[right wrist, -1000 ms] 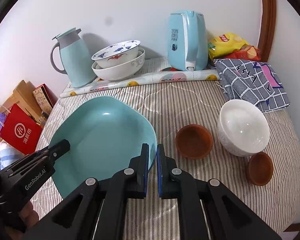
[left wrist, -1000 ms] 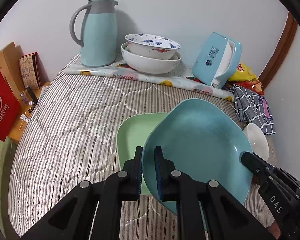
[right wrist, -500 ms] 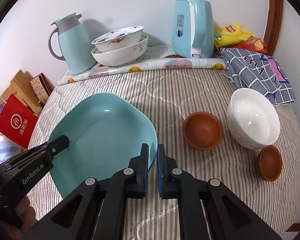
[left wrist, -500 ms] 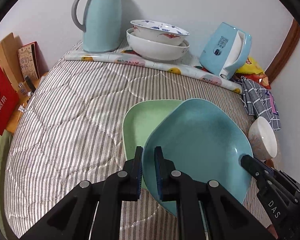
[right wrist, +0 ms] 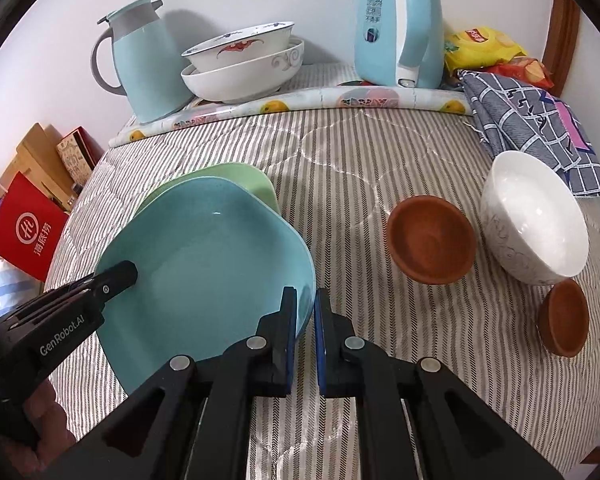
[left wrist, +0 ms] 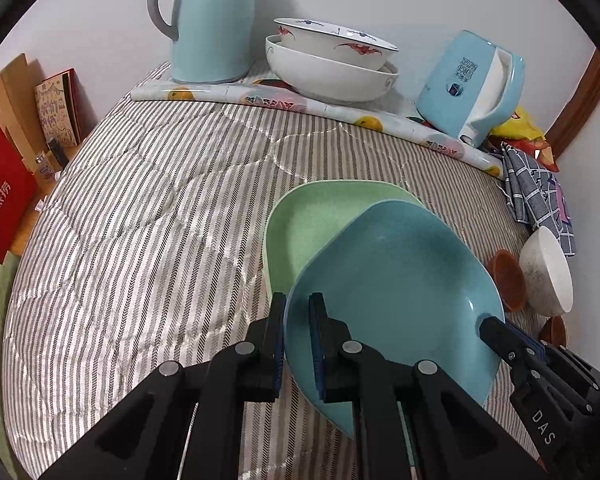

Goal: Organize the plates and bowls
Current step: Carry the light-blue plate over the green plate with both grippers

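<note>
A blue plate [left wrist: 396, 280] [right wrist: 208, 256] is held tilted over a green plate [left wrist: 320, 216] [right wrist: 244, 178] that lies on the striped quilt. My left gripper [left wrist: 298, 312] is shut on the blue plate's near-left rim. My right gripper [right wrist: 306, 308] is shut on its right rim. A white bowl [right wrist: 534, 216], a larger brown bowl [right wrist: 430, 238] and a small brown bowl [right wrist: 566, 316] sit to the right. Two stacked white bowls [right wrist: 244, 64] stand at the back.
A blue thermos jug [right wrist: 146, 60] and a blue kettle [right wrist: 400, 24] stand at the back on a rolled mat [right wrist: 300, 102]. A checked cloth [right wrist: 536, 120] and snack bags [right wrist: 484, 46] lie back right. Boxes and a red bag [right wrist: 28, 226] are off the left edge.
Both grippers have moved forward and down with the blue plate, so it now covers more of the green plate. The bowls at the right look closer.
</note>
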Tool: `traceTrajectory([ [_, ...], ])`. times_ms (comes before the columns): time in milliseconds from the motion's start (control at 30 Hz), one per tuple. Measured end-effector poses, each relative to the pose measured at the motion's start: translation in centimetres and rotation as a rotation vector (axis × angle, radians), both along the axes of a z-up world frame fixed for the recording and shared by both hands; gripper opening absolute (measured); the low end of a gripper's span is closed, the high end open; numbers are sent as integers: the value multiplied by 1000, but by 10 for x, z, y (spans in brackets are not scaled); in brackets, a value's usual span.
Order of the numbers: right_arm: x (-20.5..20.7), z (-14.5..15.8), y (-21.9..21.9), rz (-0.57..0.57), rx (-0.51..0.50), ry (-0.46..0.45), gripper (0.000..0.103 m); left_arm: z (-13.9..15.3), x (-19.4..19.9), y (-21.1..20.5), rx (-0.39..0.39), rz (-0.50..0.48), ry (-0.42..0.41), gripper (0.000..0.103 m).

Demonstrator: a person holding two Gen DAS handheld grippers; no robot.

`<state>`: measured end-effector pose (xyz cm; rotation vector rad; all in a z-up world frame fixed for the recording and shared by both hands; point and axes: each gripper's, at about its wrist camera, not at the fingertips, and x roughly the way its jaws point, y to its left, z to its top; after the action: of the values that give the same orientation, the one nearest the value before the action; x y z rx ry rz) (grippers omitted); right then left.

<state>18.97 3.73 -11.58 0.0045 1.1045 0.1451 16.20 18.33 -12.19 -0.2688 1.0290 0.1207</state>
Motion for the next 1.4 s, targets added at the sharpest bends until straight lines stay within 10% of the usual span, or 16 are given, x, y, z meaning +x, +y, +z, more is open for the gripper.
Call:
traceTrajectory([
  [1400, 14, -4, 18, 7, -20, 44, 15, 1, 41, 19, -32, -43, -59, 14],
])
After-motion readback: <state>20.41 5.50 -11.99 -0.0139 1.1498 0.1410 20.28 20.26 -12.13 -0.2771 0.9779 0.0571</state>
